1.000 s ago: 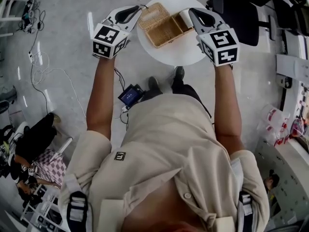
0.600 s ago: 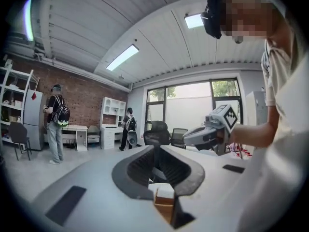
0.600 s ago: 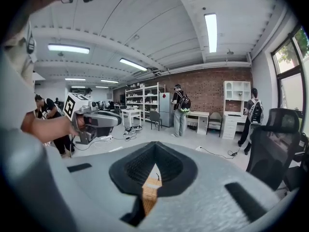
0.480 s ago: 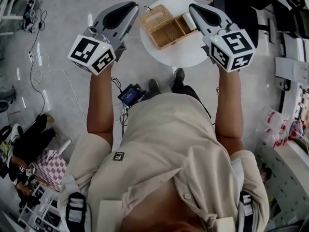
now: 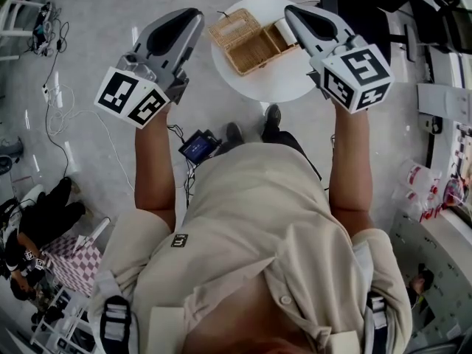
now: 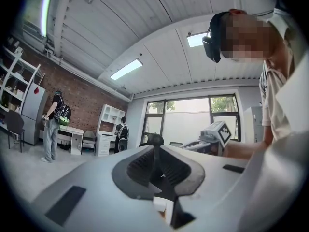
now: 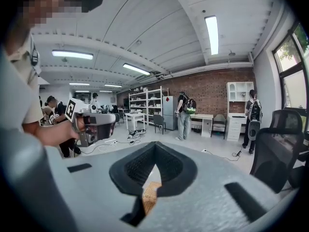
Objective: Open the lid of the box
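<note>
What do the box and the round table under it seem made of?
The box: woven wicker or rattan, tan, matte; the weave shows on its walls and the lid. The table: smooth white top, slight sheen; painted wood or plastic, cannot tell.

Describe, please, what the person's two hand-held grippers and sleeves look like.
The left hand-held gripper and right hand-held gripper are light grey tapered shells with black ribbed pads inside. Each bears a white marker cube printed with black squares. The person wears a beige short-sleeved shirt.
</note>
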Available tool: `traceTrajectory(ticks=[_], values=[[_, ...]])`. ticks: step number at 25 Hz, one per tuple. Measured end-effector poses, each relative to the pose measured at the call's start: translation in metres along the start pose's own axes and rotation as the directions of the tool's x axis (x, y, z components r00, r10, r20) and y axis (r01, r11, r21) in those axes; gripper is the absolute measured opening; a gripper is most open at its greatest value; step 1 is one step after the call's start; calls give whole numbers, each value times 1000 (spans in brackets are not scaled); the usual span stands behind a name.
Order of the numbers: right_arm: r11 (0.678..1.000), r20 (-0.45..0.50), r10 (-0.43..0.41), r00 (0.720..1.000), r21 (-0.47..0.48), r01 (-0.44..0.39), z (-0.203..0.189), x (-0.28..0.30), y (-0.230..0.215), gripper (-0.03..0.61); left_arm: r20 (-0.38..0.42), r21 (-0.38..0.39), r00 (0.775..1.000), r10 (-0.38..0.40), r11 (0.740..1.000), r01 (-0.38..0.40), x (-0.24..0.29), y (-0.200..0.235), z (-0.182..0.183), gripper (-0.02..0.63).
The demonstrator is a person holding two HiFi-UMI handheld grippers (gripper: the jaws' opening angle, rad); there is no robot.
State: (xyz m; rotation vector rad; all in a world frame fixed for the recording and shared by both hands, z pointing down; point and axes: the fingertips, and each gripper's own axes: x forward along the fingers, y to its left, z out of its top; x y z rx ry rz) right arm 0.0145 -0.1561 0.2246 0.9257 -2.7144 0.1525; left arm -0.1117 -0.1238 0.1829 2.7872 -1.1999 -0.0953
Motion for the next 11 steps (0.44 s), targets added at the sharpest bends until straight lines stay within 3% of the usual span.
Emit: traceTrajectory(ticks=[11], values=[[1000,-13,-6,1000,-5,6,-1,-2,1,-11,-11,5,1000,7,1000,-6,-1,-1,0,34]])
